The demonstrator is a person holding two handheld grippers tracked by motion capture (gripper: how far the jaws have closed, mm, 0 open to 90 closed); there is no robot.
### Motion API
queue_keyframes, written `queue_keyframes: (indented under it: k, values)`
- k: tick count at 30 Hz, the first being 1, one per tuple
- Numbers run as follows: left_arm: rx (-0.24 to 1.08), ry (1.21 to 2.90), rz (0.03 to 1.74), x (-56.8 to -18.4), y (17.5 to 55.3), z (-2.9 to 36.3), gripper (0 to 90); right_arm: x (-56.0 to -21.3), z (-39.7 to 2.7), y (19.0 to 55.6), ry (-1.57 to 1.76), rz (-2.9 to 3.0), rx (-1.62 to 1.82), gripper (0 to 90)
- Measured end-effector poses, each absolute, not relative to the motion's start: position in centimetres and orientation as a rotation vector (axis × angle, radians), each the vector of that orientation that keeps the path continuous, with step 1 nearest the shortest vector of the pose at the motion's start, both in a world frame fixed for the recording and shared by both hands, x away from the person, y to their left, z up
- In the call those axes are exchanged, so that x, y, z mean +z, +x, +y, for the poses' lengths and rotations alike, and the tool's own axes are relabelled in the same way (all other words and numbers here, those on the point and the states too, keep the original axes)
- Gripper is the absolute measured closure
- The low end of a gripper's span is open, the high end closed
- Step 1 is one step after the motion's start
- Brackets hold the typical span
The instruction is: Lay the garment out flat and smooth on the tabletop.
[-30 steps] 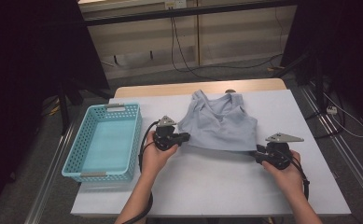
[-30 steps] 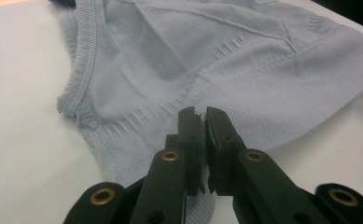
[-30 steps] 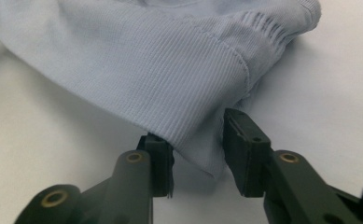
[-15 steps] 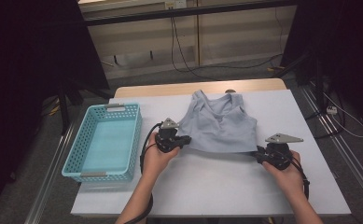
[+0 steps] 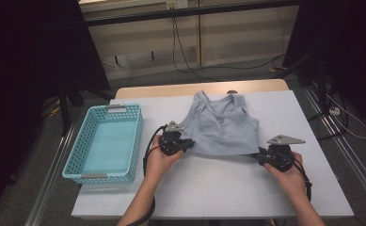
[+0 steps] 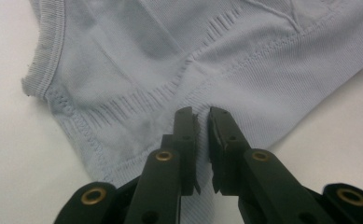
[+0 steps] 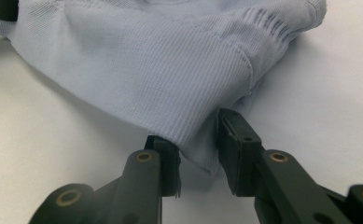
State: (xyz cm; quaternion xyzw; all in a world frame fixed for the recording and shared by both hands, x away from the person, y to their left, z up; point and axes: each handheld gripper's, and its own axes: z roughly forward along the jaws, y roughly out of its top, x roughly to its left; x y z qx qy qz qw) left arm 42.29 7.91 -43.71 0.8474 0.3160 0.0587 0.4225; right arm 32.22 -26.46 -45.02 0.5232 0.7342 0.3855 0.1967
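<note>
Garment handling is at an early stage: a pale blue sports top (image 5: 223, 127) lies spread flat on the white counter (image 5: 218, 188), straps pointing away from the person, with each lower corner taken by a claw. The left claw (image 6: 202, 119) has its jaws nearly together and pinched on the ribbed hem band; they have just been easing apart a little, with cloth between them. The right claw (image 7: 195, 140) sits wider, its jaws around a bunched fold of the hem at the other corner, though whether both pads truly press the cloth is hard to tell from its gripper view. No fold appears made yet, so lifting or folding the top is probably all ahead. A turquoise basket (image 5: 75, 155) stands empty just left of the left hand, and nothing lies between it and the top.
</note>
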Motion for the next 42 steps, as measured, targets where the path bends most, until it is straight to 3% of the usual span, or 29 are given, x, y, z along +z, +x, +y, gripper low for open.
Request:
queue_keyframes:
  k: [6, 19, 29, 31, 34, 39, 42]
  values:
    - [0.130, 2.141, 0.777, -43.8, 42.1, 7.4, 80.9, -45.1, -26.6, 32.2, 1.467, 2.054, 1.077, 71.2]
    - [0.112, 2.123, 0.809, -43.3, 42.2, 7.7, 88.4, -45.1, -26.9, 32.1, 1.482, 2.050, 1.082, 72.9]
    - [0.143, 2.060, 0.822, -42.1, 42.6, 8.9, 88.6, -45.2, -27.0, 32.0, 1.479, 2.070, 1.070, 82.8]
    - [0.157, 2.043, 0.830, -42.0, 42.7, 9.2, 88.6, -45.1, -27.1, 32.0, 1.480, 2.065, 1.073, 81.7]
    - [0.172, 2.033, 0.841, -42.1, 43.0, 9.5, 88.6, -45.2, -27.1, 31.9, 1.487, 2.057, 1.035, 71.9]
    - [0.205, 2.030, 0.856, -42.5, 43.5, 9.6, 88.6, -45.3, -26.7, 31.9, 1.463, 2.083, 1.048, 72.2]
    - [0.204, 2.044, 0.855, -43.0, 43.8, 9.4, 88.6, -45.2, -26.5, 31.9, 1.445, 2.090, 1.045, 77.7]
